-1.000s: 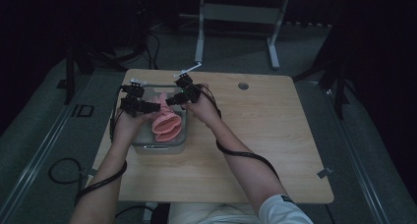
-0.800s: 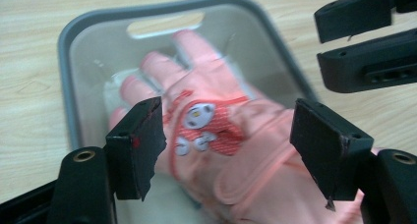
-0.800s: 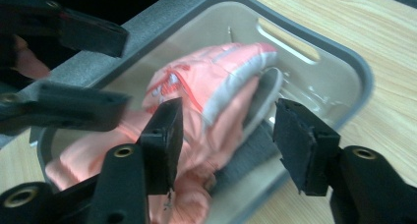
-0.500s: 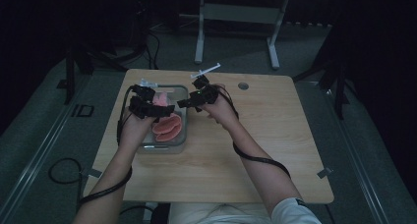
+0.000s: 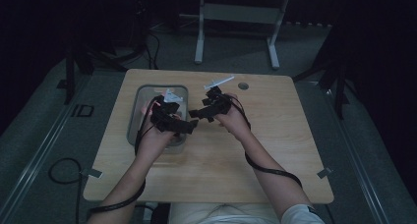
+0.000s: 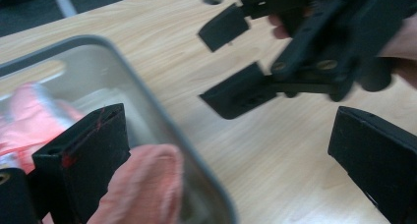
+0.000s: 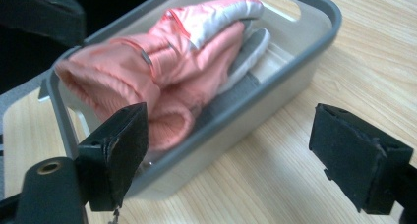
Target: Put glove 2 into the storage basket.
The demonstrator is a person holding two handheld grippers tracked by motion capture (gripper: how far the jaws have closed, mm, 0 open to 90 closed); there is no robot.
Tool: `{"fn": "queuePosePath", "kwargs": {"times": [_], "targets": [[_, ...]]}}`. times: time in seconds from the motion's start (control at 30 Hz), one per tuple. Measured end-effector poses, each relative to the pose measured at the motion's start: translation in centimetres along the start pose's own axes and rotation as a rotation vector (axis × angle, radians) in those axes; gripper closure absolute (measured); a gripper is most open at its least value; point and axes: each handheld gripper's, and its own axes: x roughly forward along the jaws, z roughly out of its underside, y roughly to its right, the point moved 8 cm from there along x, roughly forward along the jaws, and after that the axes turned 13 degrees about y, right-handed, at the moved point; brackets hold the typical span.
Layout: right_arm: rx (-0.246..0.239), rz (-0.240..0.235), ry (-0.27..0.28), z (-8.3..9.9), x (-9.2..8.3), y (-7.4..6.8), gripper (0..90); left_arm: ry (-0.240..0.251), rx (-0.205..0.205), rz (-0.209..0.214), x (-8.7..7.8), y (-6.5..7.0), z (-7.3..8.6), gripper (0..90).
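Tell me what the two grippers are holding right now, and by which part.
Nothing. The left gripper and the right gripper have just opened with nothing between their jaws; the pink gloves lie in the grey bin.

Dim room, grey floor (image 5: pixel 49 135), wooden table (image 5: pixel 275 150)

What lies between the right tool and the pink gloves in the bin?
In the right gripper view, the bin's grey wall stands between the open right tool and the pink gloves.
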Motion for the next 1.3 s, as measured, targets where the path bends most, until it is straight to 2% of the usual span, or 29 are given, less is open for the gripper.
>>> {"fn": "queuePosePath", "kwargs": {"times": [0.03, 0.07, 0.1, 0.13, 0.17, 0.2, 0.23, 0.37, 0.4, 0.43, 0.47, 0.53, 0.6, 0.7, 0.73, 0.77, 0.8, 0.87, 0.9, 1.07, 1.17, 1.2, 1.3], "targets": [[0.000, 0.000, 0.000, 0.0, 0.0, 0.0, 14.9, 0.000, 0.000, 0.000, 0.0, 0.0, 0.0, 1.6], [-0.002, 0.006, 0.000, 0.4, -0.4, 0.2, 15.0, 0.018, 0.018, 0.015, 0.1, 0.9, 0.0, 1.6], [-0.003, 0.011, -0.004, 0.6, -0.6, 0.4, 15.4, 0.018, 0.018, 0.015, 0.1, 0.9, 0.0, 1.6], [-0.021, 0.022, -0.004, 0.8, -0.8, 0.5, 15.4, 0.026, 0.032, 0.021, 0.3, 1.6, 0.2, 1.6], [-0.042, 0.031, -0.007, 1.1, -1.0, 0.6, 15.4, 0.026, 0.032, 0.021, 0.3, 1.6, 0.2, 1.6], [-0.051, 0.030, -0.009, 1.6, -1.3, 0.8, 15.2, 0.015, 0.055, 0.031, 0.6, 2.3, 0.6, 1.6], [-0.051, 0.030, -0.009, 1.6, -1.3, 0.8, 15.2, 0.015, 0.055, 0.031, 0.6, 2.3, 0.6, 1.6], [-0.039, 0.037, 0.002, 2.9, -2.5, 1.6, 15.1, 0.014, 0.028, 0.087, 1.3, 4.0, 1.3, 1.6], [-0.035, 0.036, 0.000, 3.2, -2.6, 1.7, 15.1, 0.014, 0.028, 0.087, 1.3, 4.0, 1.3, 1.6], [-0.035, 0.037, -0.004, 3.6, -2.7, 1.9, 15.1, 0.003, 0.040, 0.101, 1.7, 4.7, 1.7, 1.6], [-0.038, 0.041, -0.002, 3.9, -2.9, 2.0, 15.1, 0.003, 0.040, 0.101, 1.7, 4.7, 1.7, 1.6], [-0.035, 0.041, -0.003, 4.5, -3.0, 2.3, 15.1, -0.011, 0.059, 0.117, 2.2, 5.7, 2.3, 1.6], [-0.041, 0.045, -0.003, 5.2, -3.2, 2.5, 15.1, -0.017, 0.060, 0.133, 2.5, 6.3, 2.7, 1.6], [-0.042, 0.042, -0.001, 5.8, -3.4, 2.6, 15.4, -0.026, 0.078, 0.135, 2.8, 6.7, 3.1, 1.6], [-0.059, 0.051, 0.000, 6.4, -3.6, 2.8, 15.5, -0.026, 0.098, 0.134, 3.2, 7.0, 3.6, 1.6], [-0.059, 0.051, 0.000, 6.4, -3.6, 2.8, 15.5, -0.026, 0.098, 0.134, 3.2, 7.0, 3.6, 1.6], [-0.057, 0.055, 0.002, 7.0, -3.7, 2.9, 15.5, -0.042, 0.120, 0.139, 3.6, 7.4, 4.2, 1.6], [-0.055, 0.050, 0.000, 7.2, -3.7, 2.9, 15.5, -0.048, 0.126, 0.142, 3.8, 7.6, 4.5, 1.6], [-0.061, 0.057, -0.005, 7.9, -3.8, 3.2, 15.5, -0.063, 0.139, 0.153, 4.0, 8.0, 5.0, 1.6], [-0.052, 0.053, -0.021, 9.3, -4.0, 3.5, 15.5, -0.058, 0.133, 0.172, 4.3, 8.6, 5.6, 1.6], [-0.040, 0.055, -0.024, 9.9, -4.1, 3.7, 15.6, -0.061, 0.144, 0.172, 4.4, 9.0, 6.3, 1.7], [-0.031, 0.047, -0.020, 10.5, -4.2, 3.7, 15.7, -0.050, 0.144, 0.185, 4.5, 9.2, 6.7, 1.7], [-0.040, 0.047, -0.014, 11.3, -4.5, 3.8, 15.6, -0.041, 0.141, 0.192, 4.7, 9.3, 7.3, 1.7]]}}
